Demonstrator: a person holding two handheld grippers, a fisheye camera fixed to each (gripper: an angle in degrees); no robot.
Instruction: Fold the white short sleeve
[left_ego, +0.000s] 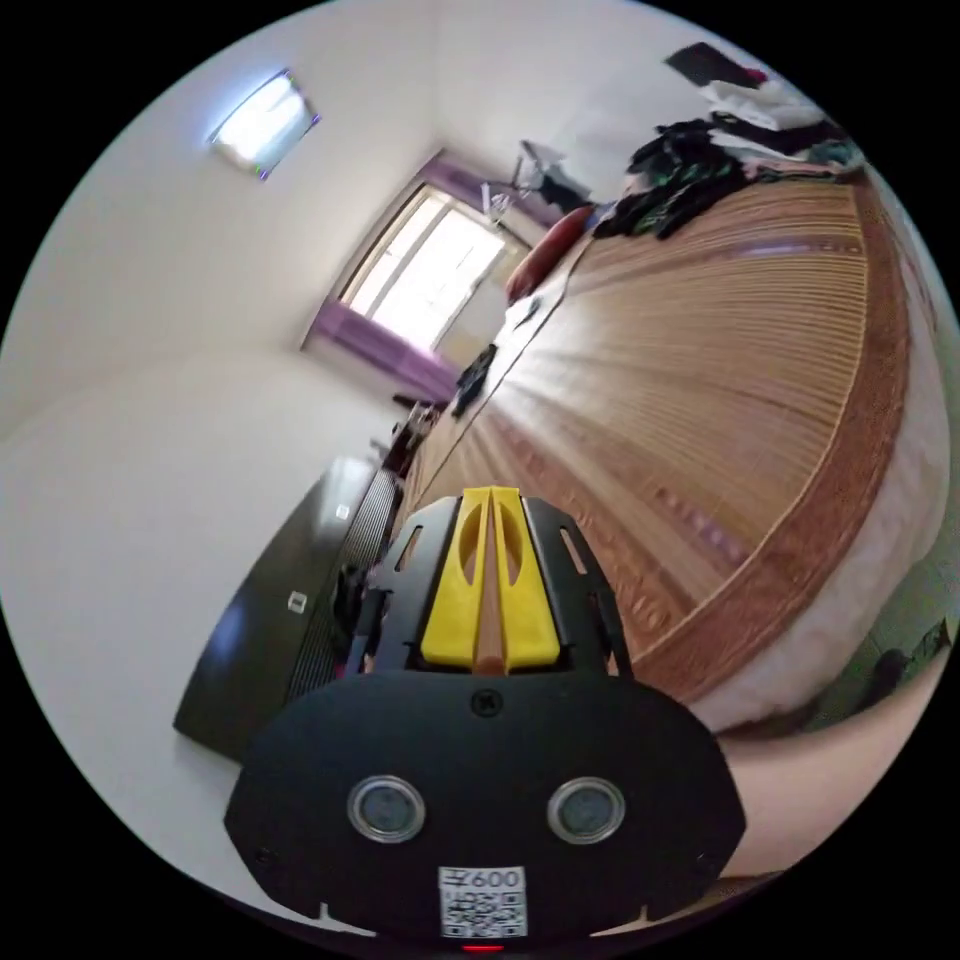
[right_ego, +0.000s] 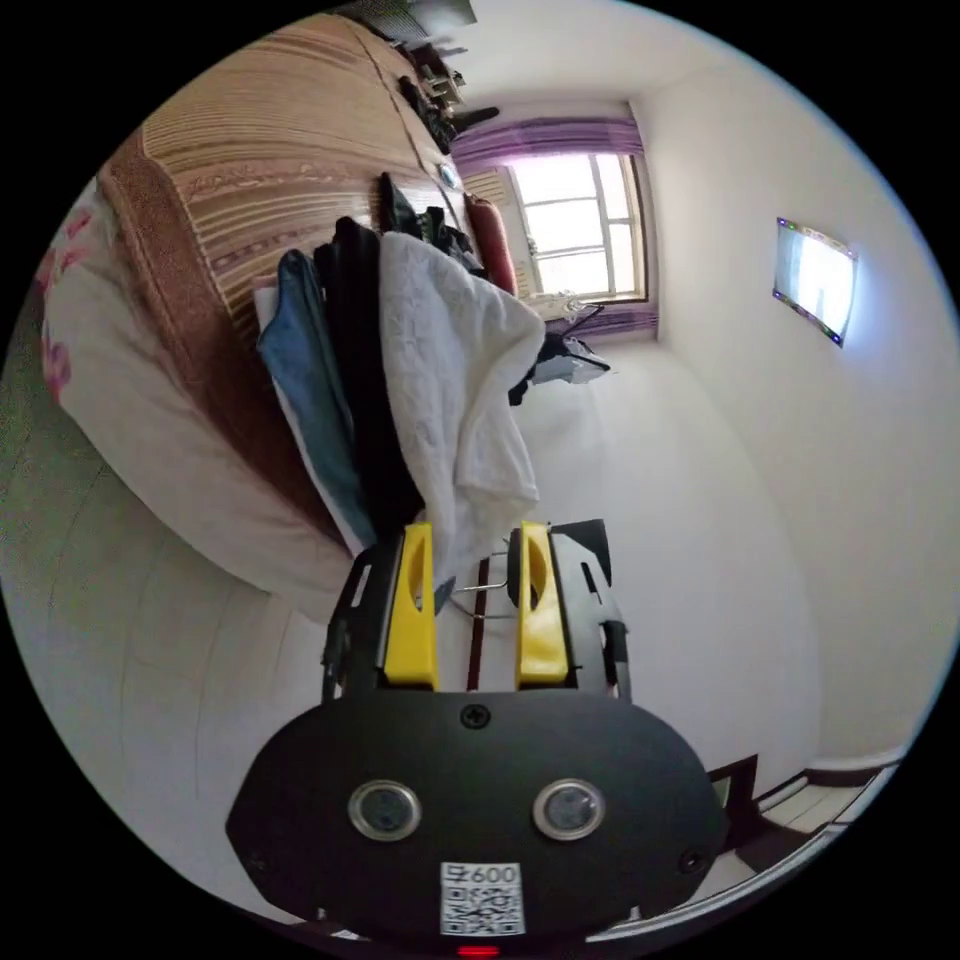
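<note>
In the right gripper view, a white textured garment (right_ego: 450, 380) lies on top of a stack with a black piece (right_ego: 365, 400) and a blue piece (right_ego: 305, 380) at the edge of the bed. My right gripper (right_ego: 477, 532) is open, its yellow jaws apart, with the white garment's loose end hanging between them; neither jaw presses on it. In the left gripper view, my left gripper (left_ego: 492, 492) is shut with nothing between its yellow jaws and is held over the woven bamboo mat (left_ego: 720, 400) on the bed.
A heap of dark and white clothes (left_ego: 720, 160) lies at the mat's far end. A red pillow (left_ego: 545, 255) sits near the window (left_ego: 430, 270). A dark cabinet (left_ego: 280, 620) stands beside the bed. A person's arm (left_ego: 830, 770) is at the lower right.
</note>
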